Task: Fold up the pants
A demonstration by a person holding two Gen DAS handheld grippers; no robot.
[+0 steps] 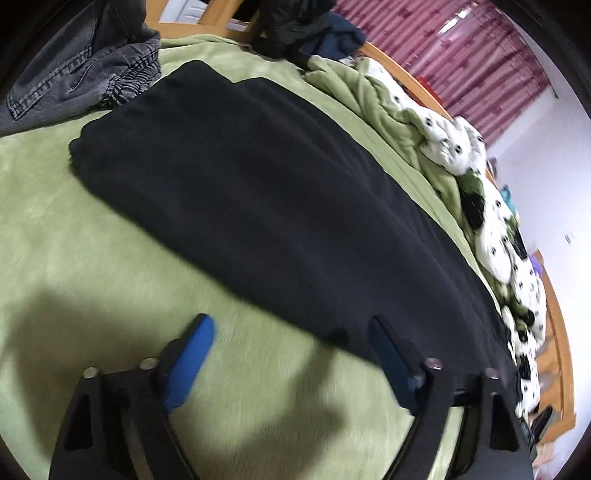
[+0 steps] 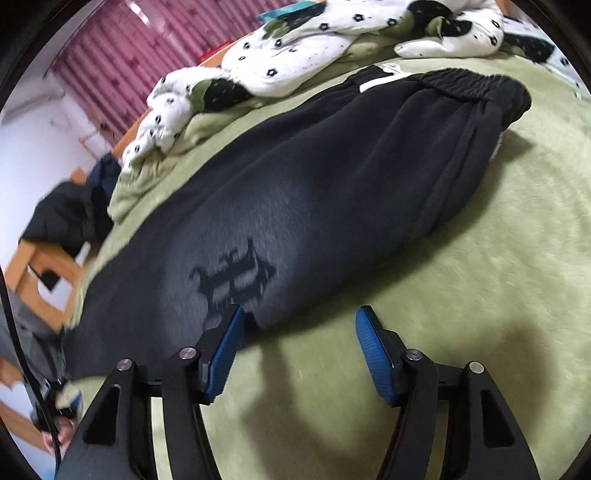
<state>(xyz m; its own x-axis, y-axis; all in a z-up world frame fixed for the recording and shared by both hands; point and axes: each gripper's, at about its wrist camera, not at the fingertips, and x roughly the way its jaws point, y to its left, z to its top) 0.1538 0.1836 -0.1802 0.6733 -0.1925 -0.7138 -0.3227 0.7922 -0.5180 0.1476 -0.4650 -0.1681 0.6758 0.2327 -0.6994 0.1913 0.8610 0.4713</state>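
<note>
Black sweatpants (image 1: 258, 192) lie flat and lengthwise on a green blanket (image 1: 92, 240), one leg laid on the other. In the right wrist view the pants (image 2: 314, 177) show an elastic waistband (image 2: 461, 85) at the far right and a dark printed emblem (image 2: 232, 277) near me. My left gripper (image 1: 291, 325) is open and empty, just above the near edge of the pants. My right gripper (image 2: 299, 317) is open and empty, its left finger (image 2: 225, 347) over the near edge of the pants by the emblem.
Grey jeans (image 1: 85, 74) lie at the far left of the bed. A rumpled white and green patterned quilt (image 1: 491, 229) runs along the far side, and it also shows in the right wrist view (image 2: 295, 48). Dark clothes (image 1: 295, 26) sit on the wooden frame (image 1: 554, 332). Red curtains (image 2: 129, 55) hang behind.
</note>
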